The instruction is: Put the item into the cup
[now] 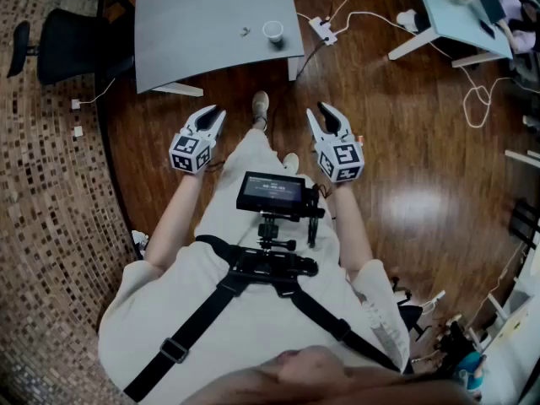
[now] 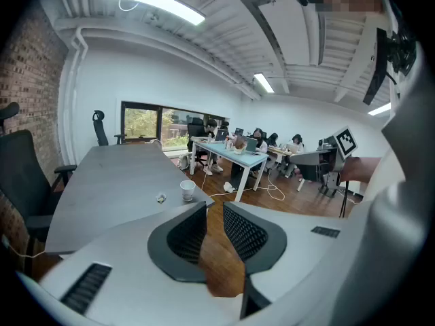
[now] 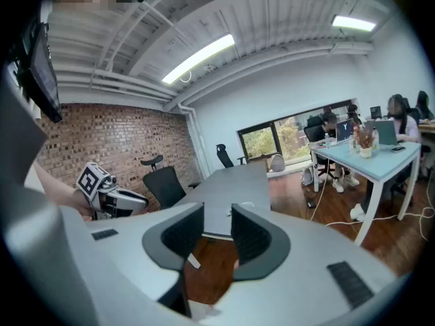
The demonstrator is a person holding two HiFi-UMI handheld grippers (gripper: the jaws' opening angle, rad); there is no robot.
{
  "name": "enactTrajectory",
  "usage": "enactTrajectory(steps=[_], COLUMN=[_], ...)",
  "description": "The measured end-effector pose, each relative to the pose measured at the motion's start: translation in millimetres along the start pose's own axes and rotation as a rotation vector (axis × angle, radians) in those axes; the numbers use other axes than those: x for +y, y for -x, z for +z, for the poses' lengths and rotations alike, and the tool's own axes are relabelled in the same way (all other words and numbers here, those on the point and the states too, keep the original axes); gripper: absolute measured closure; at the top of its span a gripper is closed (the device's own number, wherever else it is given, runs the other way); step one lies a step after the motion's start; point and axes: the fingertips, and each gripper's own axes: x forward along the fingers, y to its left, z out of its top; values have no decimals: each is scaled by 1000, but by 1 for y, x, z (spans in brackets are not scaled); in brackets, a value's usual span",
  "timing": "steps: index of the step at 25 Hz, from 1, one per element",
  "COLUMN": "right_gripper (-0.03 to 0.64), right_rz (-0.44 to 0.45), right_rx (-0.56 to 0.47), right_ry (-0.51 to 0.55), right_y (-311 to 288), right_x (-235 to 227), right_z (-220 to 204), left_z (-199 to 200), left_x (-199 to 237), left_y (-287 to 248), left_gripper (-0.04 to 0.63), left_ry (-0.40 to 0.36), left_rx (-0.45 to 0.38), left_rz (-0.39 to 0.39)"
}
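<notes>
With the small crinkled item lying near the light white cup at the edge of the smooth grey table, the cup could be tipped or nudged off by a careless reach. The left gripper and right gripper are held empty, jaws slightly spread, well apart from both.

I'm in an open office. A long grey desk with a black swivel chair is ahead. People sit with laptops at a pale blue desk under strip lights.
</notes>
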Motion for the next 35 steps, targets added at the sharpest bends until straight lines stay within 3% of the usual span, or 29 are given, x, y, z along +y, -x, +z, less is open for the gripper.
enactTrajectory(steps=[4, 11, 18, 28, 35], right_gripper=[483, 483, 483, 483, 482], right_rz=[8, -54, -61, -136, -171], right_rx=[-16, 3, 18, 28, 20], right_ry=[7, -21, -6, 10, 6], right_y=[-14, -90, -142, -203, -210], right_x=[1, -46, -61, -116, -145], right_z=[10, 45, 58, 88, 92], left_z=[13, 52, 73, 72, 50], left_x=[14, 77, 118, 155, 155], left_y=[-11, -86, -132, -212, -262], left_gripper=[520, 520, 520, 520, 518], left_ry=[-54, -107, -141, -176, -264], left_rx=[13, 74, 116, 203, 302], left_rz=[-20, -96, -158, -277, -326])
